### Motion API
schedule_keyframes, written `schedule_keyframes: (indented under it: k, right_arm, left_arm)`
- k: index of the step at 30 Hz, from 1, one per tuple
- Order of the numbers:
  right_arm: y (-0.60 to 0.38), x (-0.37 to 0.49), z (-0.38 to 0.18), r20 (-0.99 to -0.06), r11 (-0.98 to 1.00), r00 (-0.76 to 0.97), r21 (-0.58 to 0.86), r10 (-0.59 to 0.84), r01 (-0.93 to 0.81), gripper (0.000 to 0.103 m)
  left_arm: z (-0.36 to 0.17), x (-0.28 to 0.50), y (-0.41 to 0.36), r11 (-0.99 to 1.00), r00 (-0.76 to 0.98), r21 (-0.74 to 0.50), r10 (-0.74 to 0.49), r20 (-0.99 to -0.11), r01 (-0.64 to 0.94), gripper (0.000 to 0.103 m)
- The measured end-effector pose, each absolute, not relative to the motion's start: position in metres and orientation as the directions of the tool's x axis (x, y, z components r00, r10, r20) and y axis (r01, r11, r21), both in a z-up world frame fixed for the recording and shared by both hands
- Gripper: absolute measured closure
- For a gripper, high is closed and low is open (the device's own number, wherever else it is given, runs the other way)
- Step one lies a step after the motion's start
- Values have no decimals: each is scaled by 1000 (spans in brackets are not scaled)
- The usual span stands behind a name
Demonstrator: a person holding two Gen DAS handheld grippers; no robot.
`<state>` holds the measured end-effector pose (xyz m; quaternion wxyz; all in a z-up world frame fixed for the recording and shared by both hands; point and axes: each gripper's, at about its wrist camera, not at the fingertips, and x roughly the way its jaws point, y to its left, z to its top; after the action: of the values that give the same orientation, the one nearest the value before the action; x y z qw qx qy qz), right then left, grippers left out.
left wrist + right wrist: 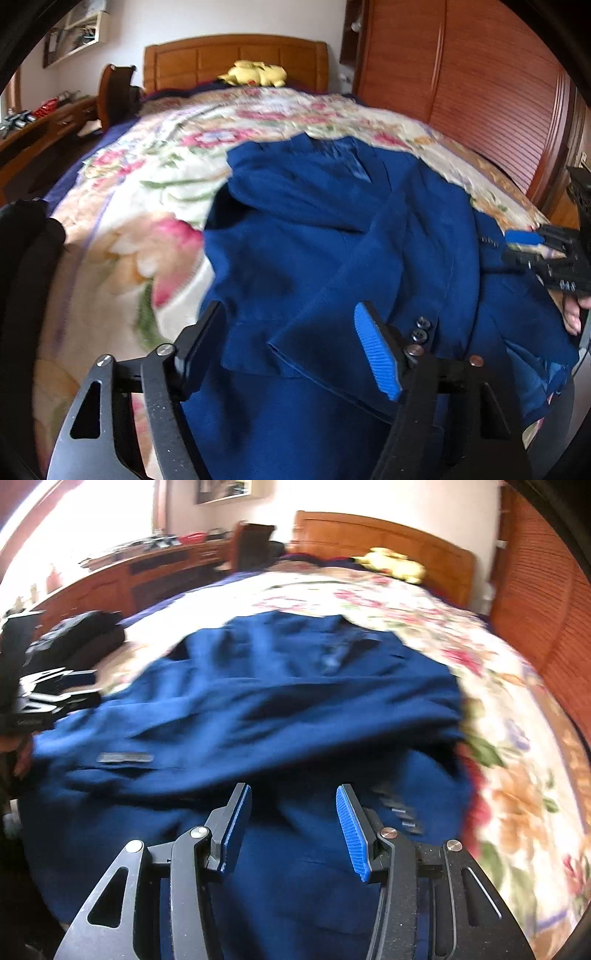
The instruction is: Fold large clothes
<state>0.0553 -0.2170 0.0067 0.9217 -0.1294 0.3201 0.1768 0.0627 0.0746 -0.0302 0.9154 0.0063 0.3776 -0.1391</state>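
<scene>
A dark blue suit jacket (314, 221) lies spread and partly folded on a floral blanket, collar toward the headboard. My left gripper (291, 310) hovers open over its near hem, both fingers apart from the cloth, beside a sleeve cuff with buttons (423, 328). In the right wrist view the jacket (295, 686) fills the middle, blurred. My right gripper (293, 790) stands open over its near part, with cloth below the gap and nothing pinched. From the left wrist view the right gripper (524, 247) shows at the jacket's right edge, held by a hand (574, 317).
The floral blanket (147, 177) covers a bed with a wooden headboard (236, 55) and a yellow plush toy (255, 74). A wooden wardrobe (461, 74) runs along the right. A cluttered wooden desk (147, 568) and dark items (85, 635) stand on the left.
</scene>
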Motion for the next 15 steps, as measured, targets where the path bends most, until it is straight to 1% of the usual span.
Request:
schedule_keyframes:
  k: [4,7,10,15]
  right_arm:
    - [-219,66,-17,-653,925,735,-139,182,-353,53]
    - [-226,71,-27,-666,933,724,-117,181,-340,53]
    - [-228,73,-30,-656,940,732,-98,185,-326,53]
    - [-225,75,-37,-646,942,739,-91,191,-323,53]
  left_arm:
    - [-39,67,69,956,642,-99,-261,-721,277,39]
    - [-45,68,67,953,621,-107,-268,-737,285,46]
    - [-47,66,65,949,607,-111,-276,-745,295,54]
    - [-49,65,63,947,591,-111,-278,-757,303,58]
